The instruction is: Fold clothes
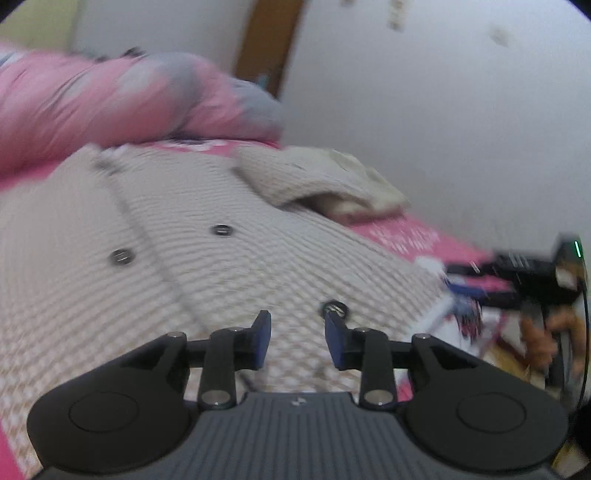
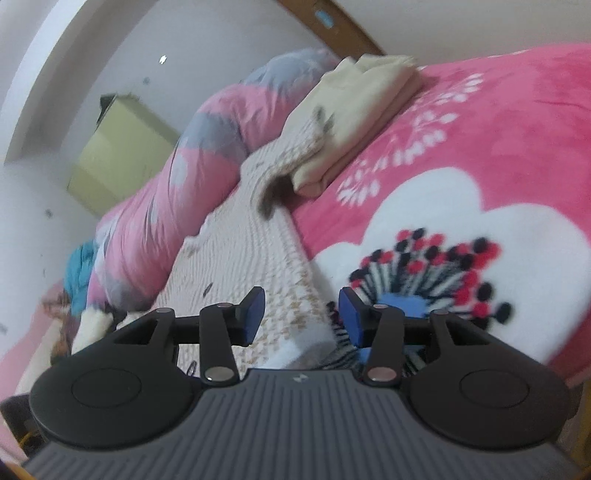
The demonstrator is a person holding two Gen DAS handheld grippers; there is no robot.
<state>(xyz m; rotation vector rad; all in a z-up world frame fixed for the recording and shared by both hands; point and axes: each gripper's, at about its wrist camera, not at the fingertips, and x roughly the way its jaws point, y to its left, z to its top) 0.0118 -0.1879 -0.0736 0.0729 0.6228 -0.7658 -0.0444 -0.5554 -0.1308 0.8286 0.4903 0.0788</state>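
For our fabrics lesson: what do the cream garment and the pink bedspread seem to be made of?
Cream garment: looks like chunky knitted yarn, matte, with ribbed rows and dark buttons. Pink bedspread: probably plush fleece, with a soft fuzzy nap and printed flowers.

Both views are lit softly and evenly, with no hard shadows; only a faint dark patch lies under the folded sleeve (image 2: 273, 192) of the knitted cardigan (image 1: 207, 236). The white wall (image 1: 443, 110) looks grey and flat, without glare. The left wrist view is smeared by motion: the cardigan's weave streaks, the pink quilt (image 1: 110, 103) is soft, and the right edge is badly blurred. The right wrist view is somewhat sharper, though the flowered blanket (image 2: 480, 147) and the yellow cupboard (image 2: 122, 162) stay hazy. Fisheye bending curves the wooden door frame (image 2: 347, 29), and dark corners ring each view.
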